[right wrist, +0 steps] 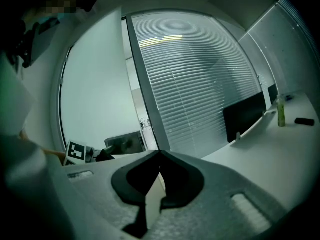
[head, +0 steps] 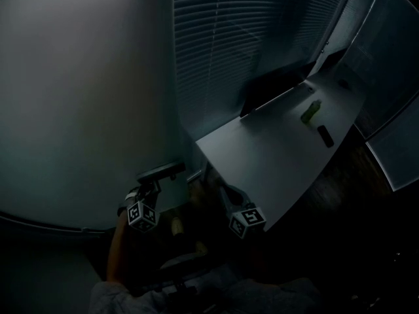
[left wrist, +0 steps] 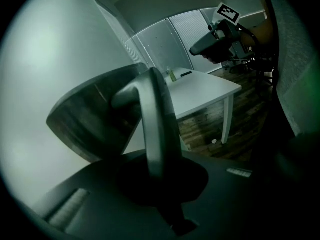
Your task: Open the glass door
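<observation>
Clamped w/ the L gripper [left wrist: 155,170] on the grey metal lever handle [left wrist: 152,114]: jaws closed against the lever from both sides, lever running straight btwn them, darker metal back plate [left wrist: 85,119] just behind. From head view, same handle right at the L gripper's tip.

Directly beyond the handle & spreading left of the L gripper: tall frosted pale glass door [head: 78,97], handle mounted near its right edge. Cannot tell whether door is ajar.

Holding the R gripper [right wrist: 159,154] just right of the L gripper, apart from it, not touching handle or door. Jaws pressed tip to tip, nothing btwn.

Ahead of the R gripper: grey slatted blinds [right wrist: 200,69]. To its right: long white desk [right wrist: 280,149], carrying a dark flat monitor [right wrist: 245,115], a slim green bottle [right wrist: 281,111] & a small black oblong obj. [right wrist: 304,121], bottle & obj. near each other, not touching.

Below desk, ahead-right of the L gripper: dark wood-plank floor [left wrist: 205,126].

Behind the L gripper: bare forearm [head: 118,254]. Very dim throughout.
</observation>
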Motion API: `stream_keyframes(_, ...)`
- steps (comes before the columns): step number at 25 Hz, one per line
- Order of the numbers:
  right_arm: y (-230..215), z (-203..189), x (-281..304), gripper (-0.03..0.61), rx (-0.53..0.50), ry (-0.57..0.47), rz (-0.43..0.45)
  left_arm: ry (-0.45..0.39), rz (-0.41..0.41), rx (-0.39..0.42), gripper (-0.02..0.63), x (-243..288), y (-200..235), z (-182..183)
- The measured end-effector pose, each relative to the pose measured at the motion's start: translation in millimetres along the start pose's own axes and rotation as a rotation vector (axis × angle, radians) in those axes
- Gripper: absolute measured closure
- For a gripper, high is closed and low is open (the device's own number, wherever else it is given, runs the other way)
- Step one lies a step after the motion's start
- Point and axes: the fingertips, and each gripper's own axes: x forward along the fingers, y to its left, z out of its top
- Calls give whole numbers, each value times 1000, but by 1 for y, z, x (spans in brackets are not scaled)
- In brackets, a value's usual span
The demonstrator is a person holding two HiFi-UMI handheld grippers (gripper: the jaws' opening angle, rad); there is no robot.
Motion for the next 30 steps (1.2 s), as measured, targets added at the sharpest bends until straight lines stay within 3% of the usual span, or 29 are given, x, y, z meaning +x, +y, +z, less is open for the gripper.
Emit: stream_keyframes(30,-8,-30,-40,577,-36,6,61,31,-7,0,615,-11,-49,-10)
